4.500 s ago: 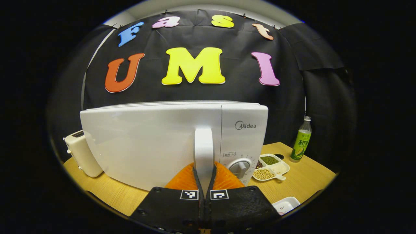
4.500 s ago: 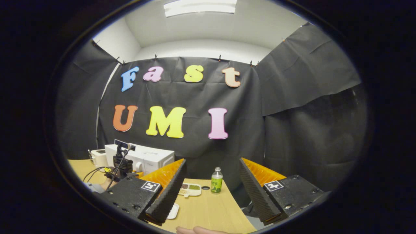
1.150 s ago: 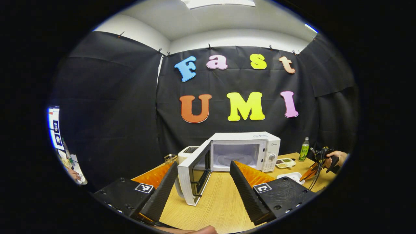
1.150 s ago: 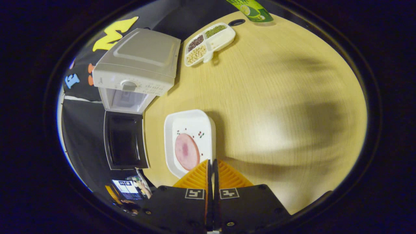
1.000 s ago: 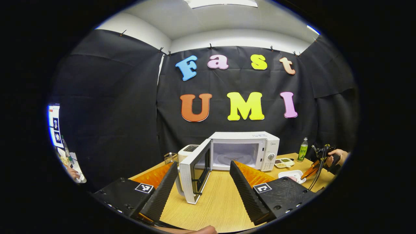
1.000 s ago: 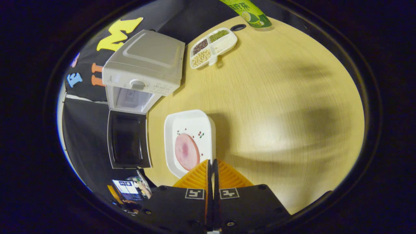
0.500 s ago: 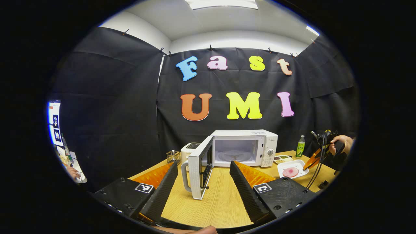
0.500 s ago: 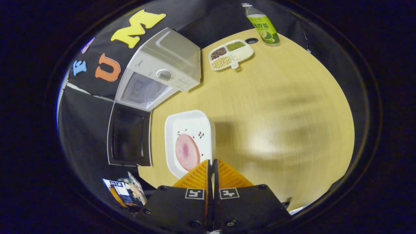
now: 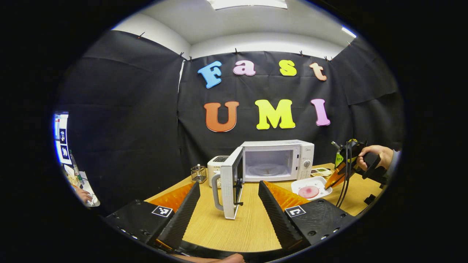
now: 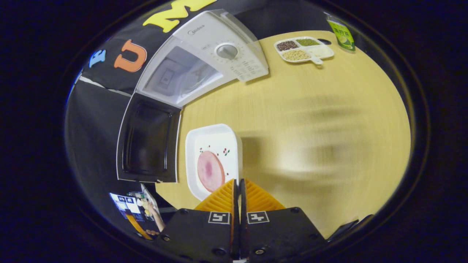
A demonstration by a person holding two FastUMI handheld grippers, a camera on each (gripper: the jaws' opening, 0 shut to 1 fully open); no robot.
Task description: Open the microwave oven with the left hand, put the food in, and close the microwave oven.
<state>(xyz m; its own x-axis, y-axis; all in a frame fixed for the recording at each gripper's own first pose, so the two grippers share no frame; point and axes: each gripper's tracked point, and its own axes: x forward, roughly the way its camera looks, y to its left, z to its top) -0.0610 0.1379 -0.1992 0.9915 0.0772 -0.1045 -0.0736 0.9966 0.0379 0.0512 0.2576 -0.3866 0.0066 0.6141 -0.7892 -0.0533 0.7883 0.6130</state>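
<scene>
Left gripper view looks along the left gripper (image 9: 229, 204), whose fingers stand wide apart with nothing between them, above the near part of the wooden table (image 9: 241, 230). Straight ahead of its fingertips stands the white microwave oven (image 9: 278, 160), its door (image 9: 231, 182) swung open toward the gripper's left and the cavity showing. To the right of the fingers and farther off, a hand (image 9: 373, 157) holds the right gripper (image 9: 334, 178) tilted down onto the rim of the white plate (image 9: 321, 182); a pink slice of ham (image 9: 309, 191) lies on that plate.

Right gripper view shows the right gripper (image 10: 237, 190) with its fingers closed together, pinching the near edge of the plate (image 10: 214, 138). Ham (image 10: 210, 171) lies just ahead of the fingertips. Microwave oven (image 10: 219, 54) sits ahead and to the left, door (image 10: 148, 142) open beside the plate
</scene>
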